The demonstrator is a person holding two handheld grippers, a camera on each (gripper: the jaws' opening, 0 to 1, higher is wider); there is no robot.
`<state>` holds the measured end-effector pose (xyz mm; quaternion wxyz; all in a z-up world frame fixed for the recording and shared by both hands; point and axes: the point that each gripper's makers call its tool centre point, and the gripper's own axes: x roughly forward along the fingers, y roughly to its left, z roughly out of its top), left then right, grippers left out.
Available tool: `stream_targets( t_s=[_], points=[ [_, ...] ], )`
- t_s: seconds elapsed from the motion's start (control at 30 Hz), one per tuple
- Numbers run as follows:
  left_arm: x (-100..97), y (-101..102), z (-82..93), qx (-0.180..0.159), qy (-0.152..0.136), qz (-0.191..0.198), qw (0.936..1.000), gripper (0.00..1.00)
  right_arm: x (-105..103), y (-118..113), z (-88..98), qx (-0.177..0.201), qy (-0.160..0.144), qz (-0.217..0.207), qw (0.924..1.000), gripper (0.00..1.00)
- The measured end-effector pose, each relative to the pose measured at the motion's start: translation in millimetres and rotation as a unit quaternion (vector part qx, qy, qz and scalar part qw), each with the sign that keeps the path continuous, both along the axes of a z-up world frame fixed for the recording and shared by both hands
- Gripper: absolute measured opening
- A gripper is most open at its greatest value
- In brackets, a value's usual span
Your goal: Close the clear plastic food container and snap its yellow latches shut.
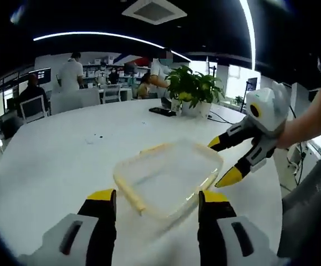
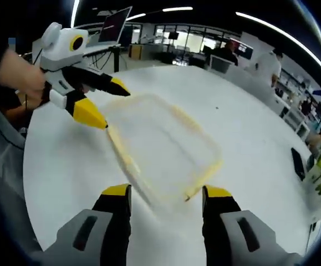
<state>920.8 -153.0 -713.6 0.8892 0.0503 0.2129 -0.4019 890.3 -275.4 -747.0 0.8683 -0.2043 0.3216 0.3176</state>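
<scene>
big round white table (image 1: 49, 160) w/ clear plastic container (image 1: 168, 178) near its edge, lid on, yellow latches along the rim. left gripper (image 1: 157, 200) low at one side of the container, jaws spread, nothing held. right gripper (image 1: 221, 162) at the opposite side, tilted down, jaws apart, tips just beside the rim. potted plant (image 1: 192, 90) far beyond the container.

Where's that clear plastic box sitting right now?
The clear container rests on the white round table, between the two open grippers: left gripper at one side, right gripper at the other.
</scene>
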Motion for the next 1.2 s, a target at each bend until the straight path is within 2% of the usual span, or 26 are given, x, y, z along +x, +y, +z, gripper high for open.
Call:
stream_targets(
  t_s=[0.13, 0.37, 0.63, 0.87, 1.2],
  points=[
    [-7.1, -4, -5.4, -0.006, 0.003, -0.016, 0.9999, 0.53, 1, -1, -5.0, -0.003, 0.004, 0.002, 1.0000, 0.48],
    [-7.8, -2, -17.2, 0.015, -0.001, -0.029, 0.9995, 0.49, 1, -2, -14.0, -0.014, 0.007, 0.015, 0.9998, 0.48],
    [-3.1, -4, -19.0, 0.019, -0.006, -0.016, 0.9997, 0.48, 8, -2, -19.2, -0.008, 0.006, 0.004, 0.9999, 0.47],
    [-4.0, -4, -18.9, 0.016, -0.006, -0.015, 0.9997, 0.47, 9, -2, -20.3, -0.026, 0.000, 0.015, 0.9995, 0.46],
    [-14.4, 12, -18.3, 0.018, -0.008, -0.006, 0.9998, 0.47, 3, 13, -21.1, -0.041, -0.002, 0.037, 0.9985, 0.45]
  ],
)
